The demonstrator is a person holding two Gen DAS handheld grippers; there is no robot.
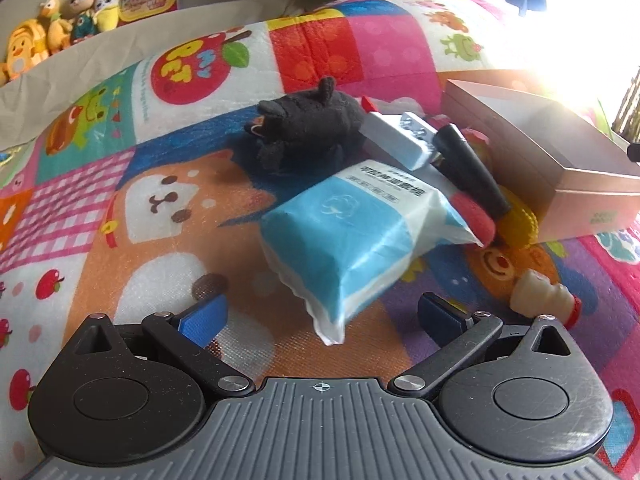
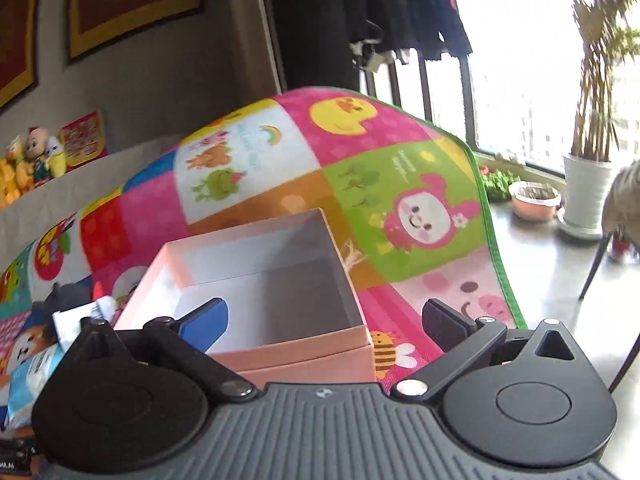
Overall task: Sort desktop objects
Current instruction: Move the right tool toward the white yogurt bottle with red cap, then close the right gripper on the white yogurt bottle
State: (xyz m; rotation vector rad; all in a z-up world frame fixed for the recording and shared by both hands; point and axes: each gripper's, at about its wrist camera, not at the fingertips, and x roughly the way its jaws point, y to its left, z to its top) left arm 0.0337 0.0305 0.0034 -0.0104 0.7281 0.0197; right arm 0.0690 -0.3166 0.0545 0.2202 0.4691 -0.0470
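Left wrist view: both claws wide and empty over the play mat (image 1: 160, 208).
Left claw (image 1: 322, 314) faces the tissue pack (image 1: 352, 240); pink box (image 2: 280, 280) sits at two o'clock, before the right claw (image 2: 324, 320).

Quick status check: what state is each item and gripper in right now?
Left gripper: open, holding nothing.
Right gripper: open, holding nothing, over the box.
Box: open, nothing inside.
Tissue pack: sealed, lying tilted on the mat.
Black plush: lying on its side.
Brush: lying across the pile, red tip on the pack.
Tube: capped, lying flat.
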